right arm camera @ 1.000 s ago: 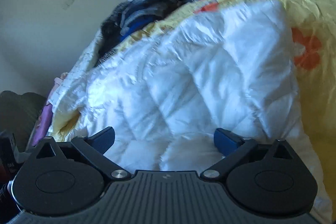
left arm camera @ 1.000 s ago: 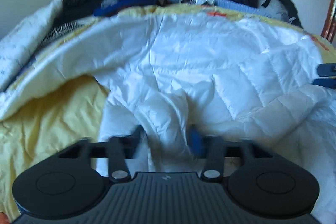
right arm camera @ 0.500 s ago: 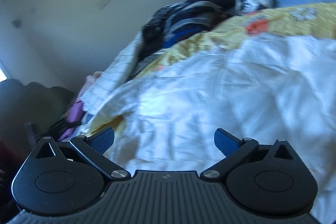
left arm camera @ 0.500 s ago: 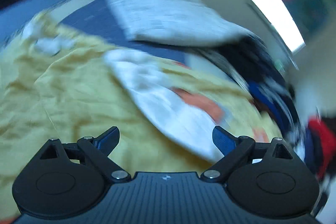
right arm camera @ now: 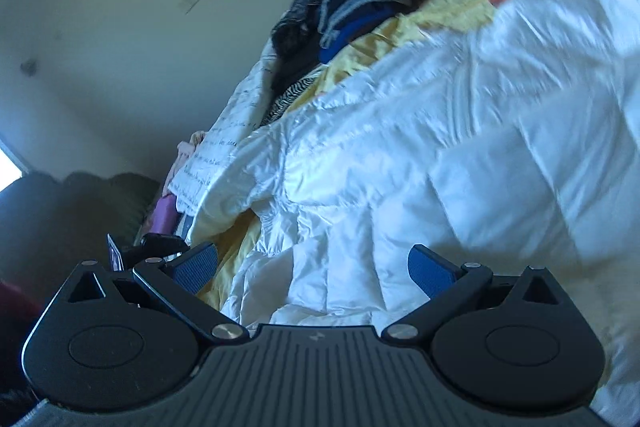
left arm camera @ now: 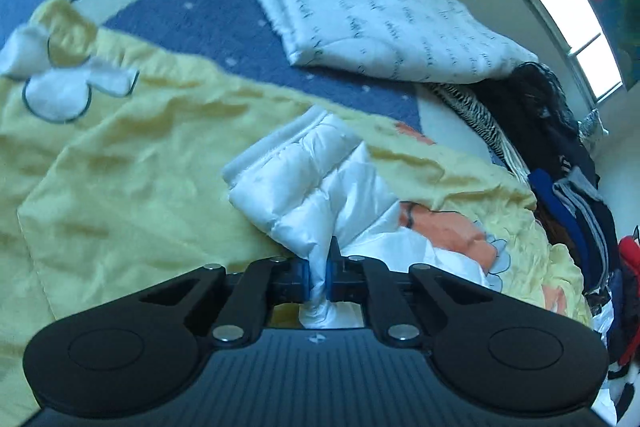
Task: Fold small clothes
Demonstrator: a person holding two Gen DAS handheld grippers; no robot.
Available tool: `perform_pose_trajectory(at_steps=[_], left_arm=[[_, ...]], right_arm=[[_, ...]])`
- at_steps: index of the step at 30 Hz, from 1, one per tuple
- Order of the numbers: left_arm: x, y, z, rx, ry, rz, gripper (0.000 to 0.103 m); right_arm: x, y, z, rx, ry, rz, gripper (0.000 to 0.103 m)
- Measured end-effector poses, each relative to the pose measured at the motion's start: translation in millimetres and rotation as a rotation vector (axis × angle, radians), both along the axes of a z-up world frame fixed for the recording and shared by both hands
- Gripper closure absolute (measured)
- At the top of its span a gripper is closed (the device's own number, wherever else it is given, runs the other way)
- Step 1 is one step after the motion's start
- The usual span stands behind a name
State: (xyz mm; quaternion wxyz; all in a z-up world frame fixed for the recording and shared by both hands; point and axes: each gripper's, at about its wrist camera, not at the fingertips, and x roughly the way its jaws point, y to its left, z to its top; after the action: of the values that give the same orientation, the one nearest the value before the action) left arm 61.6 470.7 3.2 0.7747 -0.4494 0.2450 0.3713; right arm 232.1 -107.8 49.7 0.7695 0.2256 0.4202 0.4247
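White quilted jacket [left arm camera: 316, 187], partly under yellow sheet [left arm camera: 120, 167]: sleeve clamped in left tongs [left arm camera: 318, 277]; right tongs [right arm camera: 312, 267] apart, body blurred.

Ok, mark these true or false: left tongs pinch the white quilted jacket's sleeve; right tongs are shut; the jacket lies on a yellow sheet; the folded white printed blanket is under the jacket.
1. Left tongs pinch the white quilted jacket's sleeve: true.
2. Right tongs are shut: false, they stand open, gripping nothing.
3. The jacket lies on a yellow sheet: true.
4. The folded white printed blanket is under the jacket: false, it lies apart, farther off.
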Motion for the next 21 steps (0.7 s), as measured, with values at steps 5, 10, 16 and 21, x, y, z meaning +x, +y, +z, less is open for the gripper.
perform_pose_trajectory(at_steps=[5, 10, 16, 21], left_arm=[[9, -13, 23, 0.123, 0.033, -0.034, 0.098], [15, -28, 52, 0.220, 0.037, -0.063, 0.098], [26, -50, 89, 0.283, -0.002, -0.105, 0.098], [50, -112, 153, 0.451, -0.102, -0.229, 0.098]], right_arm=[[-2, -9, -1, -0.015, -0.007, -0.033, 0.001], [-9, -13, 6, -0.099, -0.090, -0.029, 0.001], [-13, -27, 3, -0.084, -0.083, -0.032, 0.001], [-7, -49, 6, 0.027, -0.035, -0.078, 0.001]])
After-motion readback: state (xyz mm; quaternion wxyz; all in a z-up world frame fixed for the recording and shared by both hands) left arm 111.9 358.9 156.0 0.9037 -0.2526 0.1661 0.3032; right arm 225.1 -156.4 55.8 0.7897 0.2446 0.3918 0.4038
